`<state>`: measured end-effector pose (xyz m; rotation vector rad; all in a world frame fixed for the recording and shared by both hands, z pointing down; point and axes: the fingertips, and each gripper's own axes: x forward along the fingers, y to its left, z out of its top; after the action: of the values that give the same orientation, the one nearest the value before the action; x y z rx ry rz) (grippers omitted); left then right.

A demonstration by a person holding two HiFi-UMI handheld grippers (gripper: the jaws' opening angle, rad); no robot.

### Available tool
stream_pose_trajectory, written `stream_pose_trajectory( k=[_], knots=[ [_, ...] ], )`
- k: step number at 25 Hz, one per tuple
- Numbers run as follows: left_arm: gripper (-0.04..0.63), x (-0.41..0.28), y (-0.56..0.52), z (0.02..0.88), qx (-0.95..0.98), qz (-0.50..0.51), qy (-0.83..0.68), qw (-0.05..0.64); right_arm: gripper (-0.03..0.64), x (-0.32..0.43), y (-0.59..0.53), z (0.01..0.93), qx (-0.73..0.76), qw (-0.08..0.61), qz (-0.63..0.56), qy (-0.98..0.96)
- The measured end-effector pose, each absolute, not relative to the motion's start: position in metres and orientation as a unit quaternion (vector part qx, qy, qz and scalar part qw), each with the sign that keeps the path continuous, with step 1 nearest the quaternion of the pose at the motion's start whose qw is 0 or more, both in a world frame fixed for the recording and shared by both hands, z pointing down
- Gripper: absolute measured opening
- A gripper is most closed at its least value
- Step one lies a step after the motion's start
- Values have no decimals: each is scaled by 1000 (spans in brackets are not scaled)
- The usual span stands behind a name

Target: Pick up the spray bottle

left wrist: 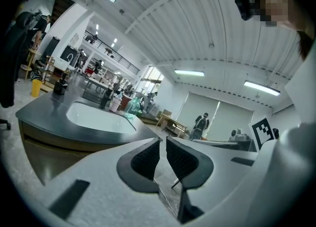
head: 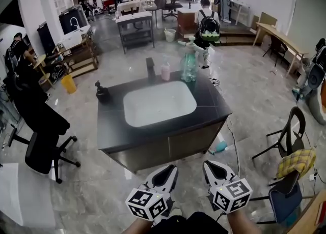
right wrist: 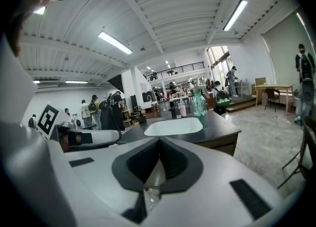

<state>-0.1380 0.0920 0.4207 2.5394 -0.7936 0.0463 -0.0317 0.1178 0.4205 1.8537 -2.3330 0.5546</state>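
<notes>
Far left: black office chair [head: 43,141] on floor, apart from desk [head: 208,99]. On desk, black dispenser [head: 102,93] near left edge and white basin [head: 159,104] in middle. Along far edge: black faucet [head: 150,69], pink bottle [head: 165,71], then green spray bottle [head: 189,64], upright, just right of pink one.

We hold left gripper [head: 171,169] and right gripper [head: 208,165] low on near side, well apart from spray bottle, basin between. Left jaws all but together, right jaws closed, both empty.

Far right: chair with yellow cloth [head: 296,161].
</notes>
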Motion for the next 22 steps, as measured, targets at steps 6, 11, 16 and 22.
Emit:
stream_pose_trajectory(
  k=[6,11,16,22],
  knots=[
    [44,-131,74,427,926,16,-285,249,8,-20,102,424,619,66,186,-760],
    [44,-118,52,429,922,16,-295,249,8,-6,78,425,612,64,183,-767],
    [44,-92,33,419,924,15,-303,235,8,17,51,415,600,61,171,-779],
    [44,-63,5,414,924,15,-309,225,8,41,23,410,591,54,162,-788]
  ],
)
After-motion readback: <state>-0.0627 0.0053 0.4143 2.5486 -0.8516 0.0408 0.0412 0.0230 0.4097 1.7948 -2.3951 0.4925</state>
